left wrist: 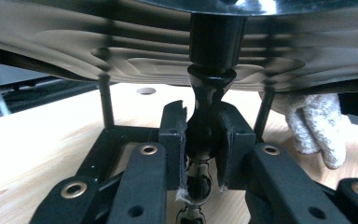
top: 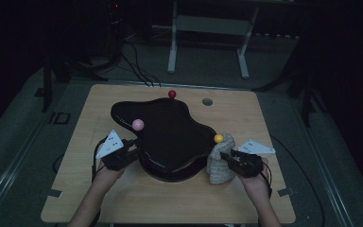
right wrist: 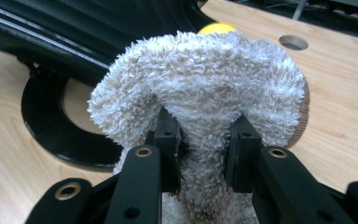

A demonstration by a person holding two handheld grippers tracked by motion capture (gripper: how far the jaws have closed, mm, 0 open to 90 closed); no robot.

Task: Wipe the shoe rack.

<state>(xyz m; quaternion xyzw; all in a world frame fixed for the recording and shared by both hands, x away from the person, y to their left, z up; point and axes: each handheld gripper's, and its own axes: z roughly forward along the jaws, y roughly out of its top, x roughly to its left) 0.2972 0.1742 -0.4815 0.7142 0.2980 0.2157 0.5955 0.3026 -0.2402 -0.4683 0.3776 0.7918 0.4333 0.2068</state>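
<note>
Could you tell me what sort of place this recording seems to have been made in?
Probably a dim lab or workshop set up for recording: a bare wooden table with a cable hole, cables on the floor, and a white metal frame behind.

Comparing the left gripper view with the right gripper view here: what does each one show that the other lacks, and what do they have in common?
Left gripper view alone: the left gripper shut on the black stem under the glossy black tray, seen from below.

Right gripper view alone: the right gripper shut on a fold of the pale towel, a yellow ball peeking behind it, and the tray's ring base.

Both: the tray, the towel, the wooden table and its round hole.
</note>
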